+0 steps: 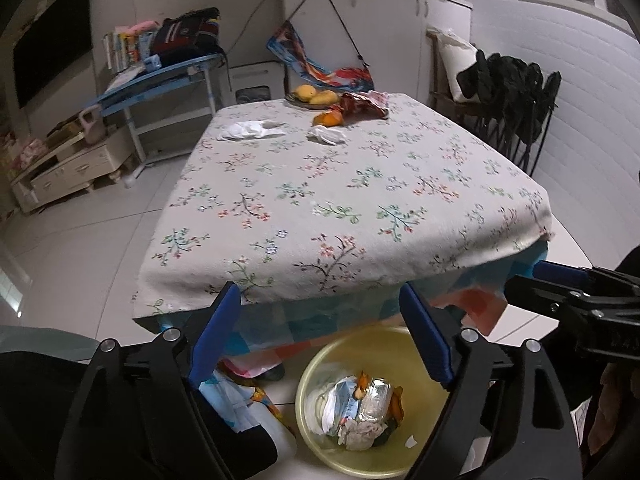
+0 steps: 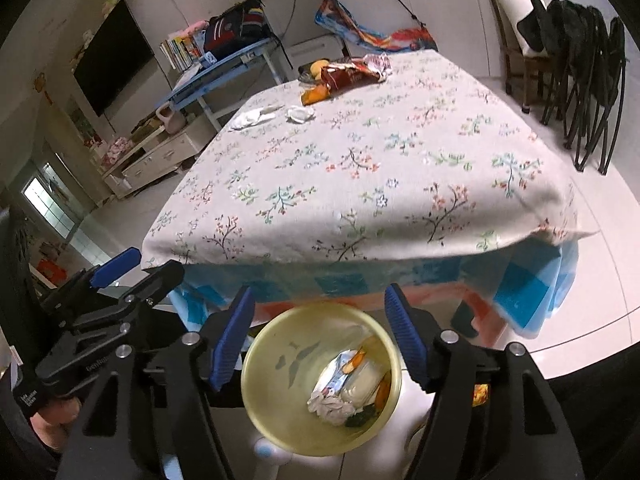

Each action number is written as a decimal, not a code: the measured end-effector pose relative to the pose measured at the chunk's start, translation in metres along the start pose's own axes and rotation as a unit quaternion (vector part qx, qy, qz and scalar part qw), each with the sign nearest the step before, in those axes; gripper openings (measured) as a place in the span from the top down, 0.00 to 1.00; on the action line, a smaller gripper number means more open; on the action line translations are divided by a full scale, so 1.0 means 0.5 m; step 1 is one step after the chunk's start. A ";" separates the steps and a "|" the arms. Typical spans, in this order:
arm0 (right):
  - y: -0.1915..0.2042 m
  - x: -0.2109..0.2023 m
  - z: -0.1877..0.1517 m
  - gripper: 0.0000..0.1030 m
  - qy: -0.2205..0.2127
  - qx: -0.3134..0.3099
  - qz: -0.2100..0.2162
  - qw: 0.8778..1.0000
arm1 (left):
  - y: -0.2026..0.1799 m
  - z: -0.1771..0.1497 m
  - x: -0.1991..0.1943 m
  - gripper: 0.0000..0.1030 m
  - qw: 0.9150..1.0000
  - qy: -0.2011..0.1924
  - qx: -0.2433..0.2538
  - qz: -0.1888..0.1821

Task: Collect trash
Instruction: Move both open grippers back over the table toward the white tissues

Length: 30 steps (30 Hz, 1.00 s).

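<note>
Two hand-held claws hang over a yellow bin [image 1: 316, 446] that stands on the pale floor at the near edge of a worktop [image 1: 360, 208] covered with a floral cloth. The left claw [image 1: 320, 336] has its blue pads spread wide with nothing between them. The right claw [image 2: 320, 334] is also spread wide and empty. Both point forward and downward, toward the bin and the worktop's near edge.

Inside the bin lie a crumpled silver and blue wrapper [image 2: 334, 374], a clear plastic tub [image 1: 376, 400], white tissue [image 2: 328, 406] and scraps of orange peel [image 1: 396, 406]. Printing on the wrapper is too small to read.

More trash sits at the far end of the worktop, well apart from the claws: a flattened white tissue [image 1: 252, 130] on the left with its long axis running left to right, a smaller balled tissue [image 1: 328, 135] just right of it, orange peel [image 1: 328, 119] behind that, and a red snack bag [image 2: 348, 72] lying on its side, long axis left to right. Its lettering cannot be read. A plate of yellow fruit [image 1: 314, 95] stands at the far edge.
</note>
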State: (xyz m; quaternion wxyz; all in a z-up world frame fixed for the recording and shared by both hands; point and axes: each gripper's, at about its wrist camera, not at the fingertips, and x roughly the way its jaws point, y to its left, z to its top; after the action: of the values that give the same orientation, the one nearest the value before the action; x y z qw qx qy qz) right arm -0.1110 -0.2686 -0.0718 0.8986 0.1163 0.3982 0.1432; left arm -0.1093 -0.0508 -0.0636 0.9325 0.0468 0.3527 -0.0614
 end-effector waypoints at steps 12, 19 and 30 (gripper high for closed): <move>0.009 -0.006 0.001 0.32 -0.019 -0.014 -0.017 1.000 | 0.010 0.007 -0.002 0.18 1.000 -0.010 -0.018 0.012; 0.010 -0.007 0.000 0.32 -0.023 -0.016 -0.017 0.999 | 0.010 0.007 -0.002 0.17 1.000 -0.010 -0.020 0.011; 0.021 -0.008 0.032 0.32 -0.033 -0.025 -0.007 0.999 | 0.025 0.030 0.003 0.16 0.999 -0.011 -0.037 0.006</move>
State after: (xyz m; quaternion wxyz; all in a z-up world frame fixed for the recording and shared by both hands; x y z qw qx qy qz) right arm -0.1032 -0.2616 -0.0552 0.9146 0.0961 0.3658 0.1433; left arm -0.0964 -0.0408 -0.0528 0.9378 0.0136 0.3441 -0.0432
